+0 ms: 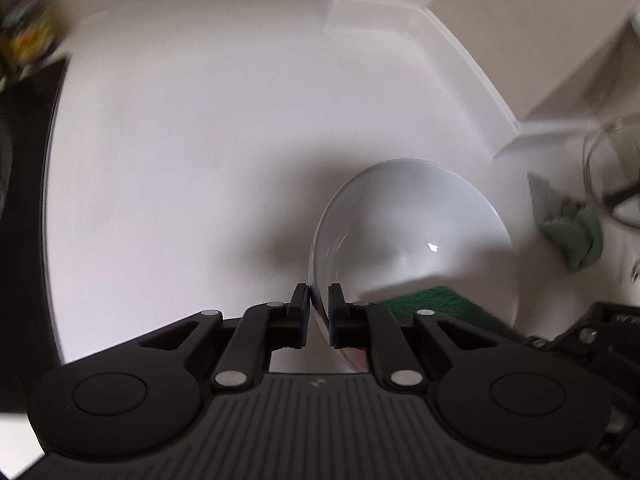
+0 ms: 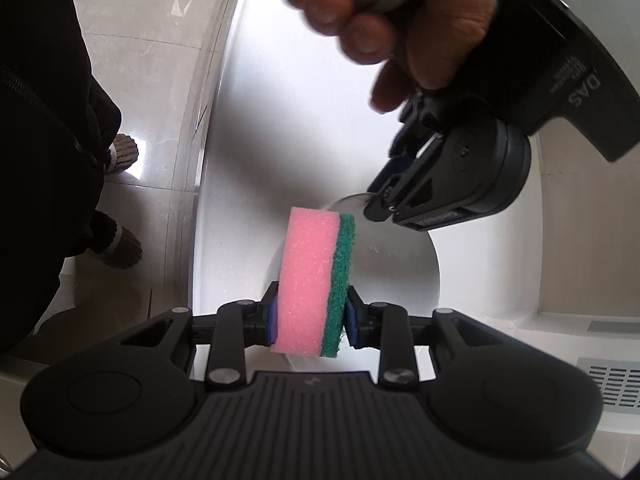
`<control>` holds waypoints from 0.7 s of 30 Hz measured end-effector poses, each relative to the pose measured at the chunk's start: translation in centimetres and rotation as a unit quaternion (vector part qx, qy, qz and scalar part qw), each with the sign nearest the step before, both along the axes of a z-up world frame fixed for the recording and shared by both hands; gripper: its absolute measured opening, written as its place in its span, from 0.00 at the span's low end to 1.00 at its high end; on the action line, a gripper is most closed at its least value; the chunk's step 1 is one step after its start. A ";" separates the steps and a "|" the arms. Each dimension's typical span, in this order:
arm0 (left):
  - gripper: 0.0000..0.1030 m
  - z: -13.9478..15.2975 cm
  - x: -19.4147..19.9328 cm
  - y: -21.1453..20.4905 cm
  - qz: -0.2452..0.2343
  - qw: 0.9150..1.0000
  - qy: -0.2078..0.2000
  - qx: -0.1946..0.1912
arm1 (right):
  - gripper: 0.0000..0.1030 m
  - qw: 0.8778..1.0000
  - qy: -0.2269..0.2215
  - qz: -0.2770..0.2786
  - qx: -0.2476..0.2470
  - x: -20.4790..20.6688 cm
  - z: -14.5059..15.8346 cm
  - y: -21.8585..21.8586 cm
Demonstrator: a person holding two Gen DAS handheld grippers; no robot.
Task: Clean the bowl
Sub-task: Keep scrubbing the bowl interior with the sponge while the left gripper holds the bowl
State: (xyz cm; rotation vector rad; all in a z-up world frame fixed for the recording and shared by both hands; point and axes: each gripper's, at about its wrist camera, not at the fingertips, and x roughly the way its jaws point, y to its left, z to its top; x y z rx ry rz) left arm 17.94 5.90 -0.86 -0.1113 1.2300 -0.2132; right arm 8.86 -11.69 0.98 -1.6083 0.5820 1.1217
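Note:
A white bowl stands tilted on the white counter. My left gripper is shut on its near rim, with the thin wall pinched between the two pads. In the right wrist view a hand holds that left gripper at the far edge of the bowl. My right gripper is shut on a pink sponge with a green scouring face, held upright just over the bowl's near side. The green face also shows low inside the bowl in the left wrist view.
A crumpled green cloth lies right of the bowl, beside a clear glass vessel. A raised white ledge bounds the counter at the back. Dark-trousered legs and slippers stand on the tiled floor left of the counter's edge. A vented white box sits at lower right.

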 end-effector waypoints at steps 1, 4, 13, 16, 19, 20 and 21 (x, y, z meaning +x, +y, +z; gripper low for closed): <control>0.06 0.0 0.4 0.0 -0.005 1.000 -0.001 0.002 | 0.26 1.000 -0.001 -0.004 0.000 0.1 0.0 -0.1; 0.06 -0.1 0.9 0.1 -0.009 1.000 0.003 -0.004 | 0.26 1.000 0.002 -0.027 0.005 0.5 0.2 0.2; 0.12 0.1 -2.2 0.2 -0.016 1.000 -0.003 -0.013 | 0.26 0.997 -0.003 -0.081 -0.006 -0.1 -0.2 2.8; 0.12 -0.2 -1.0 -0.1 -0.045 0.999 -0.013 -0.012 | 0.26 0.995 -0.006 -0.098 -0.009 -0.3 -0.4 3.4; 0.12 -0.3 0.2 -0.5 -0.087 0.996 -0.019 -0.007 | 0.26 0.994 -0.006 -0.111 -0.006 -0.5 -0.8 3.2; 0.11 -0.3 0.6 -0.7 -0.093 0.995 -0.019 -0.005 | 0.26 0.993 -0.009 -0.116 -0.007 -0.5 -0.9 3.1; 0.10 -0.2 0.9 -0.7 -0.094 0.995 -0.022 -0.004 | 0.26 0.993 -0.012 -0.121 -0.008 -0.4 -1.0 3.0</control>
